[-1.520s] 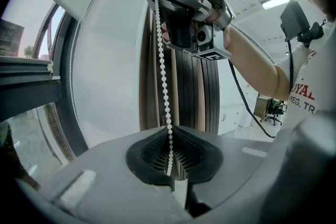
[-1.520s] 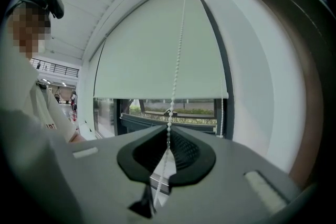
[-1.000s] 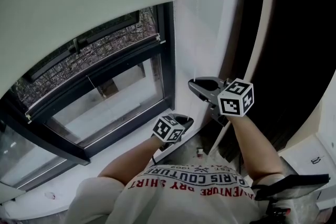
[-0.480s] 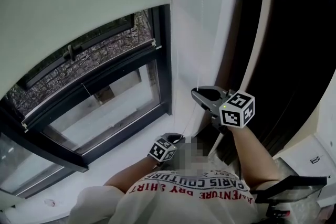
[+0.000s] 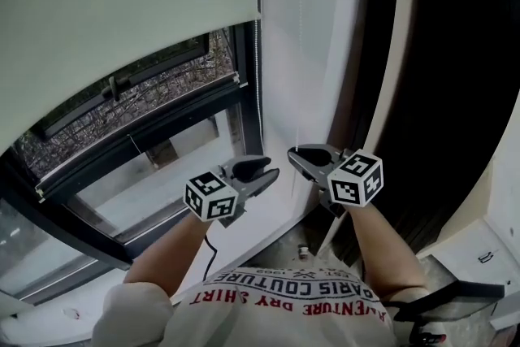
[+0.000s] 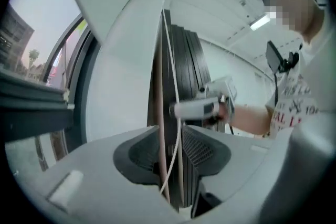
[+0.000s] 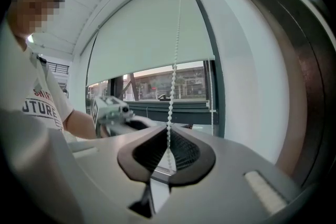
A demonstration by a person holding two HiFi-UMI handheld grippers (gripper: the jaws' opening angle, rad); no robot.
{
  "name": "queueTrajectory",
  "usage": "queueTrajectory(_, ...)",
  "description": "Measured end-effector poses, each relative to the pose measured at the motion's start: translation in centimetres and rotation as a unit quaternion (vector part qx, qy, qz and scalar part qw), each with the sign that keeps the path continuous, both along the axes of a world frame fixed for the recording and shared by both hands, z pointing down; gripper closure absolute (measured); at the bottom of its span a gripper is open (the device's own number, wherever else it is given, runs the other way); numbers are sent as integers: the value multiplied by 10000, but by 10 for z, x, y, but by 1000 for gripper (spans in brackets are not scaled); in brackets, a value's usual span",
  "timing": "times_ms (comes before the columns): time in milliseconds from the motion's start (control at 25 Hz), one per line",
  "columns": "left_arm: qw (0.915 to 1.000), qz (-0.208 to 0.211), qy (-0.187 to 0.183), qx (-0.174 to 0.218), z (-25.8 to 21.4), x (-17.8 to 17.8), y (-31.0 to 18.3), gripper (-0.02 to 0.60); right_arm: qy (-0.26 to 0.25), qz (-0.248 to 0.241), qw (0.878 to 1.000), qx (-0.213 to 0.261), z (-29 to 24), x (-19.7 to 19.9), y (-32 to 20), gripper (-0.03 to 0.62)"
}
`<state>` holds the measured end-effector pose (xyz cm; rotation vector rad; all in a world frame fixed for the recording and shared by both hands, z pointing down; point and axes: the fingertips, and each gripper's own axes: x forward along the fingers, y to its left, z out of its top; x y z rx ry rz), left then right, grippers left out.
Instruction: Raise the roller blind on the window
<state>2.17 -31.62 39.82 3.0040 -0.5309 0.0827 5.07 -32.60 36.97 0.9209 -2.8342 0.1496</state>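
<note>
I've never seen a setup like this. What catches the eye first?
The pale roller blind fills the upper left, half down over the dark window. Below, the right gripper is clamped on its bead chain; the left gripper has just opened its jaws, chain between them.

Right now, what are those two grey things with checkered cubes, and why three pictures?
They are claws a person holds, one in each hand, to raise the roller blind. One picture comes from a camera on the person's head, looking down; the other two from cameras riding on the claws. The right claw is pinched shut on the bead chain beside the window. The left claw has just been opening; the chain runs loose between its jaws.
</note>
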Motion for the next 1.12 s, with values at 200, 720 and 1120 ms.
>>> queueTrajectory(200, 9981, 493, 304, 229, -138, 22, -6, 439, 54, -151, 9999, -26, -2, -7, 8, 576)
queueTrajectory(720, 9988, 284, 342, 197, -214, 47, -20, 537, 199, -274, 9994, -14, -4, -11, 21, 576)
queueTrajectory(1120, 9995, 252, 166, 28, -210, 51, -30, 552, 157, -270, 9995, 46, -4, -10, 18, 576)
